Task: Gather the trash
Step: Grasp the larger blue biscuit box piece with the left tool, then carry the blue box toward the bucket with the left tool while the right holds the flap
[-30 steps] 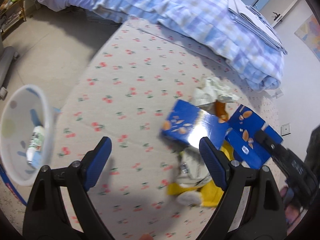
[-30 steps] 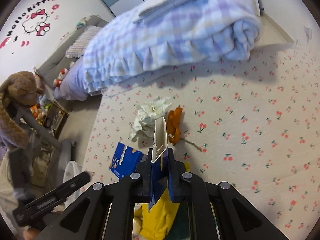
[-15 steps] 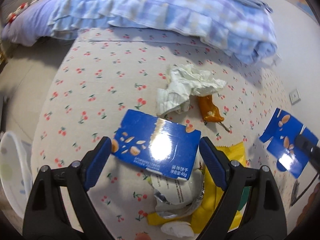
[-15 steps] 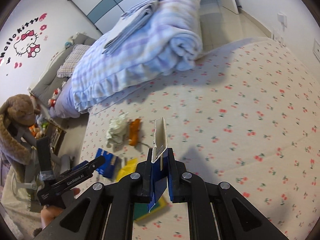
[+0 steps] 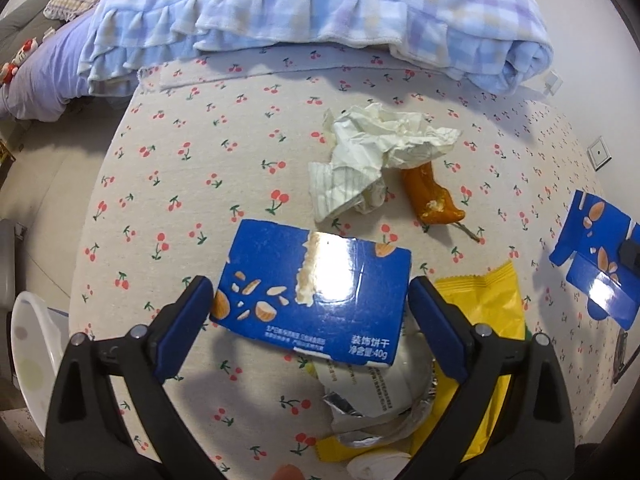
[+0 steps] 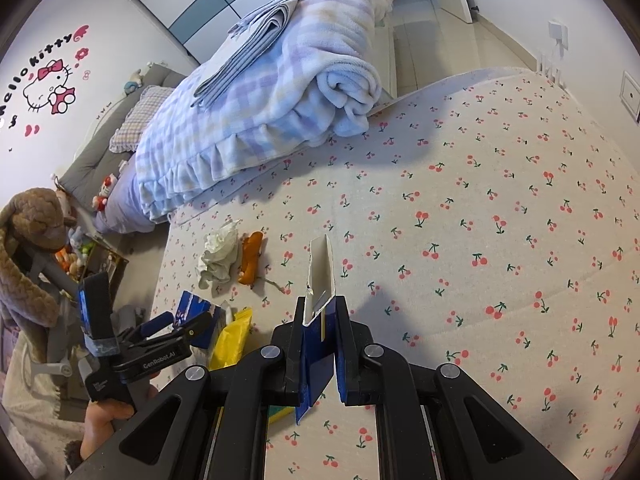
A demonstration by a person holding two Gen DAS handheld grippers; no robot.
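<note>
Two torn pieces of a glossy blue biscuit box are seen. The larger box piece (image 5: 314, 294), printed with almond slices and white characters and ripped along a pale ragged line, lies flat on the cherry-print mattress (image 5: 192, 184) near its left side edge, between the wide-open jaws of the left claw (image 5: 311, 322), which grips nothing; whether the pads touch the card cannot be told. The smaller box piece (image 6: 318, 316), blue outside and white inside, is pinched upright in the right claw (image 6: 319, 344), whose jaws are closed tightly on it, and is held above the mattress.

One crumpled white tissue (image 5: 372, 160) lies beyond the larger piece, with one orange peel (image 5: 432, 196) just beside it. One yellow snack wrapper (image 5: 486, 308) lies near the left claw's right finger, and one torn foil-lined white wrapper (image 5: 372, 396) lies partly under the larger box piece, over the yellow one. One small white wad (image 5: 376, 462) sits at the bottom edge of the left wrist view.

One rolled checked blanket (image 6: 280, 100) covers the far end of the mattress. The half of the mattress to the right of the litter is bare. One white bin (image 5: 34, 364) stands on the floor past the left edge.
</note>
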